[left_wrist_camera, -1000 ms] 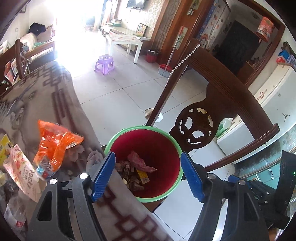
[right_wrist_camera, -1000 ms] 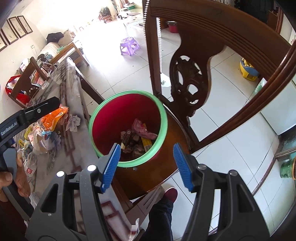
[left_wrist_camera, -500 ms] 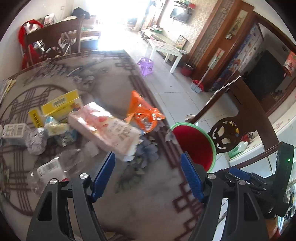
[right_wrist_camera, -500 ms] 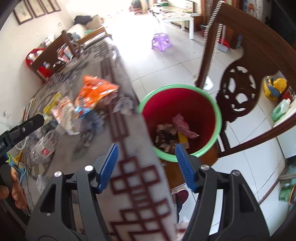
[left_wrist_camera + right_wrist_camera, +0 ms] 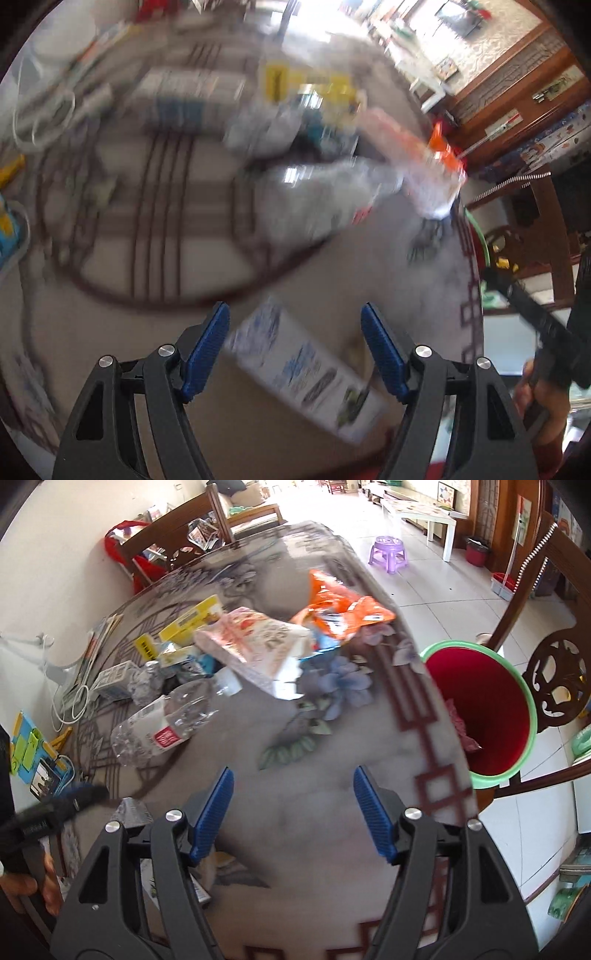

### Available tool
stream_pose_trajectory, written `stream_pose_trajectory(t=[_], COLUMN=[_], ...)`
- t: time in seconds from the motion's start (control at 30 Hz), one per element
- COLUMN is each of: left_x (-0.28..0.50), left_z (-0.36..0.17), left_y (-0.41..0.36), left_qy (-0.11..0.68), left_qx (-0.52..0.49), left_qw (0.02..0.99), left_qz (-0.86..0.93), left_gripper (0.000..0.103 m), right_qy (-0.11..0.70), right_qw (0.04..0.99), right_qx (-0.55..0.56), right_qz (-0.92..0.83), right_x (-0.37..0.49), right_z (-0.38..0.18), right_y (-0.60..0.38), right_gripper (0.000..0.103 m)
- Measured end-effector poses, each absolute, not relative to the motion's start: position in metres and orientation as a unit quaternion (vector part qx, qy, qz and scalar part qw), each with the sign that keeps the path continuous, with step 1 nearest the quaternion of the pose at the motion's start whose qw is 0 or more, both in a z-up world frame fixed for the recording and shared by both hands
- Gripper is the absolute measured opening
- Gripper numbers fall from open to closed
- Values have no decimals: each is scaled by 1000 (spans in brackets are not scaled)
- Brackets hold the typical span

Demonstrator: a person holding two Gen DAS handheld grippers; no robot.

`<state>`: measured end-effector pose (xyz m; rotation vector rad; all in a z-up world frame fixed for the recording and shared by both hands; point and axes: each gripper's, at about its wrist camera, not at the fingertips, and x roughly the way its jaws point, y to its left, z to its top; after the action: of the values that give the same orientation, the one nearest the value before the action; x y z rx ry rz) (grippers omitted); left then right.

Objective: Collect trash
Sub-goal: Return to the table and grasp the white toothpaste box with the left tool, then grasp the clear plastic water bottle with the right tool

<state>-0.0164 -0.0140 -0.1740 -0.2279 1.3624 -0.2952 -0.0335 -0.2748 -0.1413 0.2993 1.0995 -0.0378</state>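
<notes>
Bin point(image 5: 517, 716) stands just beyond table point(image 5: 436, 716) edge.

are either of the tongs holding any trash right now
No. The left tongs and right tongs are both open and empty, above the table.

Both grippers tilt downward – left gripper point(image 5: 295, 347) agape, right gripper point(image 5: 293, 812) just widening, empty.

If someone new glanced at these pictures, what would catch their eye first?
Probably the orange snack bag atop the litter heap on the table, with a crushed clear bottle lying nearer. Off the table's right edge stands the red bin with its green rim.
</notes>
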Motion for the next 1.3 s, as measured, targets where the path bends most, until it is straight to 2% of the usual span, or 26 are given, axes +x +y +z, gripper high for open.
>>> stream_pose_trajectory(t=[0.23,0.47,0.7,0.83,0.9,1.23,1.27,1.3], left_x=[-43,-29,-22,-16,-13,-3,-2,-3], left_z=[-220,-230,-225,-223,-224,-225,-226,-226], left_y=[-33,-54,-54,-41,-37,-12,-9,-4], left_qy=[701,688,662,662,664,671,671,670], left_qx=[-124,-107,-116,-131,-133,-130,-131,-131], left_qw=[674,690,709,709,708,709,710,710], left_qz=[-196,-200,-213,-205,-202,-173,-172,-171], left_gripper=[70,73,61,59,62,73,73,73], right_qy=[525,522,514,527,540,608,611,614], right_qw=[843,848,848,832,820,751,752,755], right_qx=[117,87,122,165,185,258,248,228], right_qz=[-12,0,35,54,50,11,16,23], right_x=[-25,-17,16,49,65,112,114,117], right_z=[-139,-129,-119,-130,-140,-201,-204,-206], right_y=[-240,-215,-201,-192,-188,-176,-171,-165], right_gripper=[68,69,77,79,82,84,84,78])
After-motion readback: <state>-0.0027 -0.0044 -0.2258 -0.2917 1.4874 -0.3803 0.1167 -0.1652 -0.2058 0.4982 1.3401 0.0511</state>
